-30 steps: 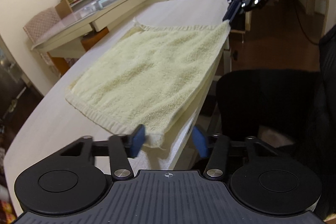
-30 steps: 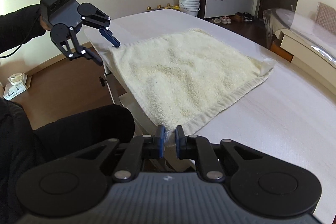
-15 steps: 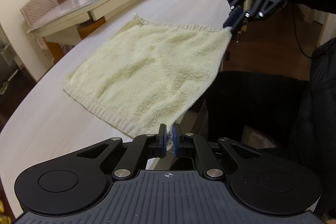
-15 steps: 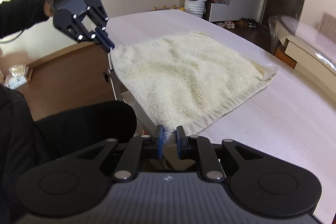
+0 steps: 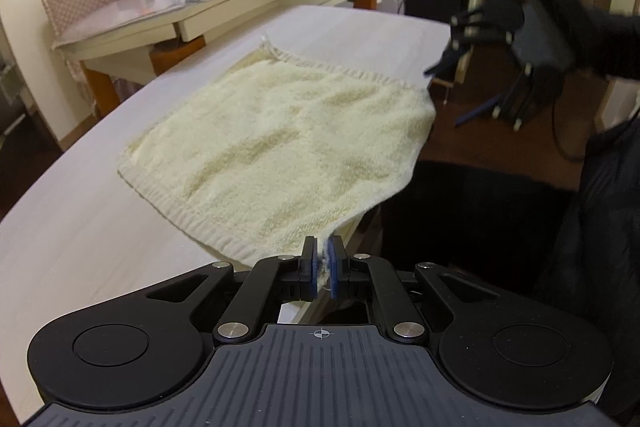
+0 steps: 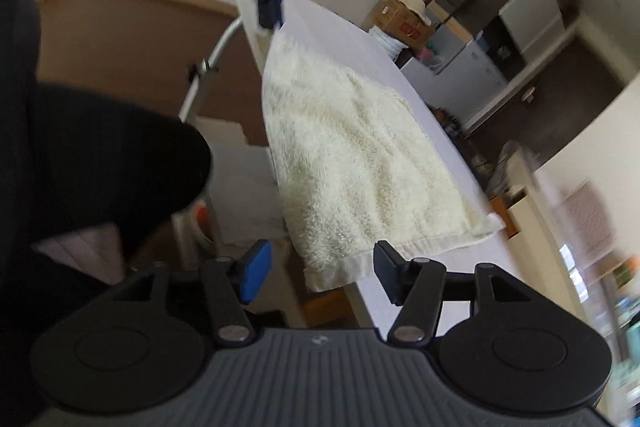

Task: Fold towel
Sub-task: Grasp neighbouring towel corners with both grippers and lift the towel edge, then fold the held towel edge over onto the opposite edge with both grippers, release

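No fold is made yet — the towel (image 5: 280, 147) lies spread in a single layer along the near edge of the table (image 5: 80, 227), so the whole fold is left. The left gripper (image 5: 320, 263) has its jaws pressed together on one near corner. The right gripper (image 6: 316, 271) has jaws opening with its corner lying loose between them, unpinched; a second ago it clamped that corner, and the left jaws stood apart.

Right gripper (image 5: 472, 83) motion-blurred.
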`<state>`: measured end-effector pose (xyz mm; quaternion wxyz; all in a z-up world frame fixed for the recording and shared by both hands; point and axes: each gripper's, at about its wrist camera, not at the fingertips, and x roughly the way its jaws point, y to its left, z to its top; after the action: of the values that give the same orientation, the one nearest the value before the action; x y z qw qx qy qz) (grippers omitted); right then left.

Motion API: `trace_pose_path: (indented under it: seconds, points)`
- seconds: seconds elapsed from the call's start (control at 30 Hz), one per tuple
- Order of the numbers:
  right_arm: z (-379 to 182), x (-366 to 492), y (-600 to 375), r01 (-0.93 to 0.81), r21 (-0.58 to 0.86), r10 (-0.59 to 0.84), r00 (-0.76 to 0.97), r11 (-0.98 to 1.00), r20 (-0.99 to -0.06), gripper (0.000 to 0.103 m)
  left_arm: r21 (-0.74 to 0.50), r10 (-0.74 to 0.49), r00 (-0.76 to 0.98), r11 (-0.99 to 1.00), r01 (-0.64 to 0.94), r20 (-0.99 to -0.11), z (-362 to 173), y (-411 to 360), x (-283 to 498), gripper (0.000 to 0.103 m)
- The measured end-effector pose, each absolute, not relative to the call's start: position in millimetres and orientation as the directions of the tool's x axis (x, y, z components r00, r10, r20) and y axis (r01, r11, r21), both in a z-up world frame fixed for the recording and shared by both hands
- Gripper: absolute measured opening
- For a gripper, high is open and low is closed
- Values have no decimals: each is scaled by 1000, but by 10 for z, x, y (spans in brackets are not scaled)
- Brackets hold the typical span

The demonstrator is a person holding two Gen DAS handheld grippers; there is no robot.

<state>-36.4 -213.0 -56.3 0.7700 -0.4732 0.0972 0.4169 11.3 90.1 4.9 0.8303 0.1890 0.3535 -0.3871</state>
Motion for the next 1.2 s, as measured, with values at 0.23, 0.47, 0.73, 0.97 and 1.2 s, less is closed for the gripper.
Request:
trace_pose_path:
  seconds: [0.23,0.47,0.73,0.97,1.2]
  points:
    - [-923,-306,-1854,-615,-775,533,710,148,-461,69,8,-531,445,636,772,-721,142,902,122,6]
    - [-904,-214,-1880,-606,-772,524,727,189,-443,49,8,-525,451,645,764,-722,141,910,98,6]
    - [-711,-285,-2010,-611,-753,523,737,246,-428,23,17,-511,451,647,762,-732,84,897,70,6]
    - [-554,-282,-1952,-639,-722,547,717,266,-432,13,45,-489,468,655,755,-736,62,868,25,6]
    - [-337,-338,-2051,-718,-637,558,662,280,-501,13,30,-503,461,652,758,-731,120,861,-103,6]
